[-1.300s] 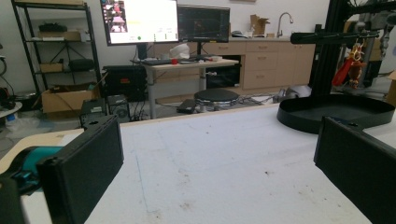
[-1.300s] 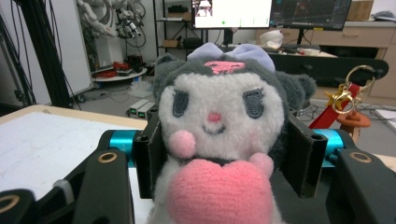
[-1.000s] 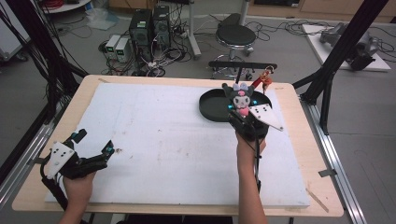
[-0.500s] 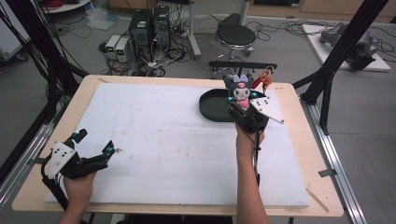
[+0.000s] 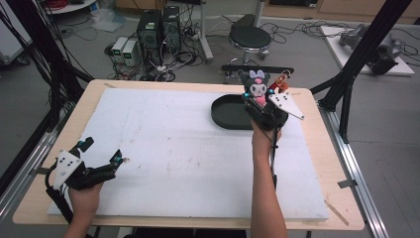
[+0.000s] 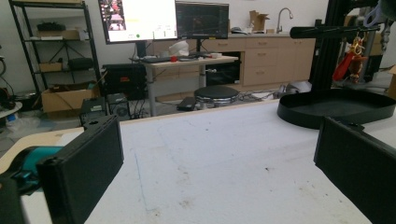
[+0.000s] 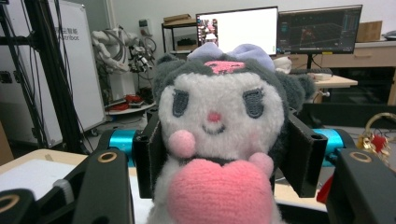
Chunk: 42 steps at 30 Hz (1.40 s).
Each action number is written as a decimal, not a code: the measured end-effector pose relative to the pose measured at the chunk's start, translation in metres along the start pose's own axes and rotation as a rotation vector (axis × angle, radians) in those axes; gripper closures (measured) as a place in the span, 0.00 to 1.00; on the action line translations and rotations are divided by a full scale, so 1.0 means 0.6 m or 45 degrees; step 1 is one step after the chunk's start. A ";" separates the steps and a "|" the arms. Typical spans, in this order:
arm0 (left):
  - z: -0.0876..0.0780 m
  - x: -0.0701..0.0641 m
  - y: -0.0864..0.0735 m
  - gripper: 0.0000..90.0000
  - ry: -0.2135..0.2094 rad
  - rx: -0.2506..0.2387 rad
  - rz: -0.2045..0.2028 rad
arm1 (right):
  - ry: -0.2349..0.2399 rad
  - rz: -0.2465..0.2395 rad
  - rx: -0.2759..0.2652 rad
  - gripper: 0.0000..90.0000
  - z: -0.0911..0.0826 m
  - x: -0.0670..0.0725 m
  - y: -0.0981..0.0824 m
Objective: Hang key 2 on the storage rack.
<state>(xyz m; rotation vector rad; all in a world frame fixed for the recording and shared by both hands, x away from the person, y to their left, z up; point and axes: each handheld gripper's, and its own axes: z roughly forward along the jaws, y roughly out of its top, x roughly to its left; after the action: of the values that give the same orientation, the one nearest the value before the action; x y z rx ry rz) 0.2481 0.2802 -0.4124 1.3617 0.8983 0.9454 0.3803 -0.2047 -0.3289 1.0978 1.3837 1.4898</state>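
White foam sheet (image 5: 168, 148) covers the wooden table (image 5: 317, 163). Black oval tray (image 5: 229, 113) sits far right on sheet. Red keychain charm (image 5: 281, 82) hangs from black bar (image 5: 257, 69); round stool (image 5: 250, 38) beyond table.

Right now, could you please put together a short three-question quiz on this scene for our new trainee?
1. True or false: the right gripper is clamped on the plush toy.
2. How do the jaws of the left gripper stand? A shut on a cloth; B open, nothing between them.
3. What dark item lies on the white mat under the toy?

Key: 1 true. 2 B. 3 the black oval tray.
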 end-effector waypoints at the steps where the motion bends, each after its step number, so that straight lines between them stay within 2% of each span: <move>1: 0.000 0.000 0.000 0.02 0.000 0.002 0.000 | 0.003 -0.003 0.000 0.46 0.003 0.000 0.002; 8: 0.001 0.001 -0.001 0.02 0.000 0.007 0.003 | -0.005 -0.010 0.014 0.46 0.028 -0.009 0.012; 14: 0.002 0.001 -0.002 0.02 -0.001 0.005 0.003 | -0.008 0.007 0.040 0.46 0.043 -0.017 0.007; 22: 0.002 0.002 -0.002 0.02 0.001 0.005 0.000 | -0.019 -0.003 0.064 0.46 0.064 -0.021 0.009; 25: 0.002 0.003 -0.002 0.02 0.000 0.008 0.001 | -0.020 0.004 0.055 0.46 0.067 -0.024 0.008; 28: 0.002 0.003 -0.002 0.02 0.000 0.010 0.003 | -0.029 0.009 0.083 0.46 0.072 -0.030 0.002; 32: 0.003 0.003 -0.002 0.02 -0.001 0.010 0.000 | -0.028 0.007 0.078 0.46 0.076 -0.033 -0.001; 36: 0.002 0.003 -0.003 0.02 0.003 0.014 0.003 | -0.035 0.005 0.104 0.46 0.083 -0.036 -0.009; 42: 0.004 0.004 -0.004 0.02 0.001 0.018 0.002 | -0.035 0.015 0.096 0.46 0.086 -0.042 -0.012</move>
<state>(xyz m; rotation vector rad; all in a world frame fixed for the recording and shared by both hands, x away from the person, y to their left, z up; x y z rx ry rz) 0.2511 0.2814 -0.4149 1.3741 0.9062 0.9424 0.4372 -0.2125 -0.3370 1.1710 1.4268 1.4358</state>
